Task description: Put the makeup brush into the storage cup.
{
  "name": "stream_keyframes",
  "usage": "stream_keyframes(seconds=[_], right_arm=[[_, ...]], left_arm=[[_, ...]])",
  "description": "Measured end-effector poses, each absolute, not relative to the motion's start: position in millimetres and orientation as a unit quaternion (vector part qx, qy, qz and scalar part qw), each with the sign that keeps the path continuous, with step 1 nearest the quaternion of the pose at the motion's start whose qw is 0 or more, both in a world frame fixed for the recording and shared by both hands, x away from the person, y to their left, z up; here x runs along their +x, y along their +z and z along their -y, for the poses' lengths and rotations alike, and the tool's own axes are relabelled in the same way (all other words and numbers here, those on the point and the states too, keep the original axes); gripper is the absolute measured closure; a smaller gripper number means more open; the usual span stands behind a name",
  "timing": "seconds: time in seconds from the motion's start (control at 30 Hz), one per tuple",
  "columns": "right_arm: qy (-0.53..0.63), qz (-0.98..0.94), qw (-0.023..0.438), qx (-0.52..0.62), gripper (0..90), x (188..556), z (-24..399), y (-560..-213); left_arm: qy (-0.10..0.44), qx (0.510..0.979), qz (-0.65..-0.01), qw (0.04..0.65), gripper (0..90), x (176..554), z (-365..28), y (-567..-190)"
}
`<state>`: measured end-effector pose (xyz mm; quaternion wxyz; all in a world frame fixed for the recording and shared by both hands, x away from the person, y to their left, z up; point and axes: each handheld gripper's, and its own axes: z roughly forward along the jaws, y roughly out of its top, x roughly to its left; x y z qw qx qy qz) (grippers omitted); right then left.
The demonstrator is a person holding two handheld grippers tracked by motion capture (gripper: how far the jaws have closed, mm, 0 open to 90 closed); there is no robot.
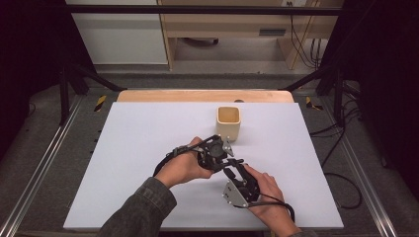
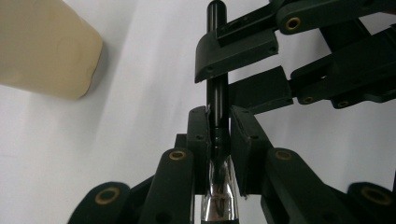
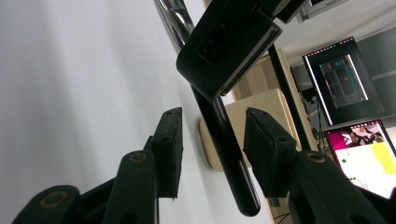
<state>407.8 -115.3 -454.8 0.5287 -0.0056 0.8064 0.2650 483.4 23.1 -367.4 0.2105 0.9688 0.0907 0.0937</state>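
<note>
While your left gripper has its fingers clamped on the black pen near its chrome end, above the white worktop in front of the beige cup, your right gripper has fingers apart, straddling the barrel without pressing. Closing off-centre there could twist the pen in the left grip or let it drop short of the cup.
</note>
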Motion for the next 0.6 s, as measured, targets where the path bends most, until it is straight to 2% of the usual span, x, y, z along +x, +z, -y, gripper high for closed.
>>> stream_keyframes(seconds=[0.6], right_arm=[[0.258, -0.81, 0.527, 0.0, 70.1, 404.7, 115.1, -456.5]], left_arm=[[0.088, 0.97, -0.089, 0.209, 78.0, 482.4, -22.8, -368.0]])
